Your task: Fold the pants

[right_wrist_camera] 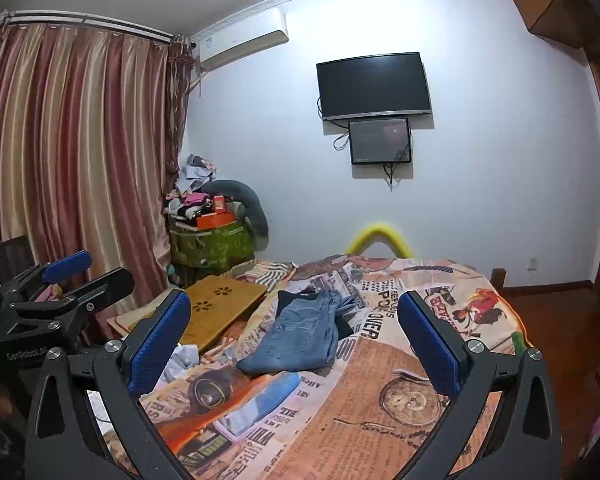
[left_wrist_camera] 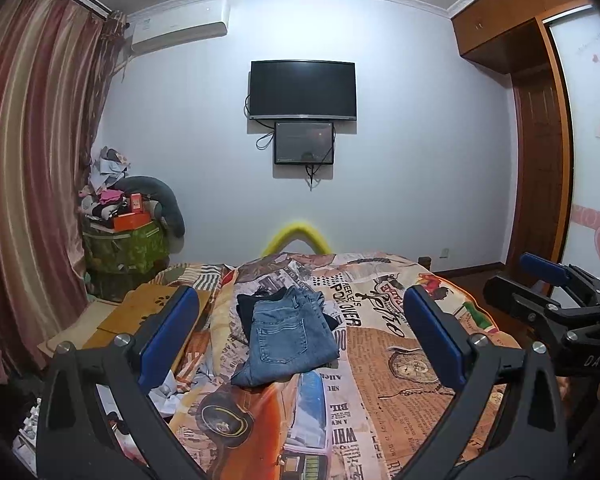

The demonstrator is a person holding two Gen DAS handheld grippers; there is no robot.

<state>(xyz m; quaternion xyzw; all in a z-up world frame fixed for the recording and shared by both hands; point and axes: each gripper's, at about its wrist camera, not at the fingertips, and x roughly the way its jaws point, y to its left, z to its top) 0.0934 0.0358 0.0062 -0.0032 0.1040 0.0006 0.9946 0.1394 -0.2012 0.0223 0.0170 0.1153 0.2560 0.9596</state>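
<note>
Jeans (left_wrist_camera: 290, 338) are seen lying in a compact folded bundle on the bed (left_wrist_camera: 412, 364), about mid-width and nearer the left edge than the right, partly over a dark garment (left_wrist_camera: 246, 310) that shows at the bundle's far side. A back pocket faces up, and looser layers are bunched at the far end. Denim of this kind is judged fairly heavy for cloth, soft yet with some body, and not slippery; a layer lifted alone would likely drag the stack apart. Hold is best taken at a folded edge or the waistband seam, where several thicknesses can be pinched together, one corner per tool.

Both tools are held above the near part of the bed, well apart from the jeans. The left gripper (left_wrist_camera: 302, 334) has its jaws spread wide with nothing between them, and the right gripper (right_wrist_camera: 294, 340) is likewise spread and empty. A wooden board (right_wrist_camera: 220, 304) lies at the bed's left edge, near the bundle but apart from it
</note>
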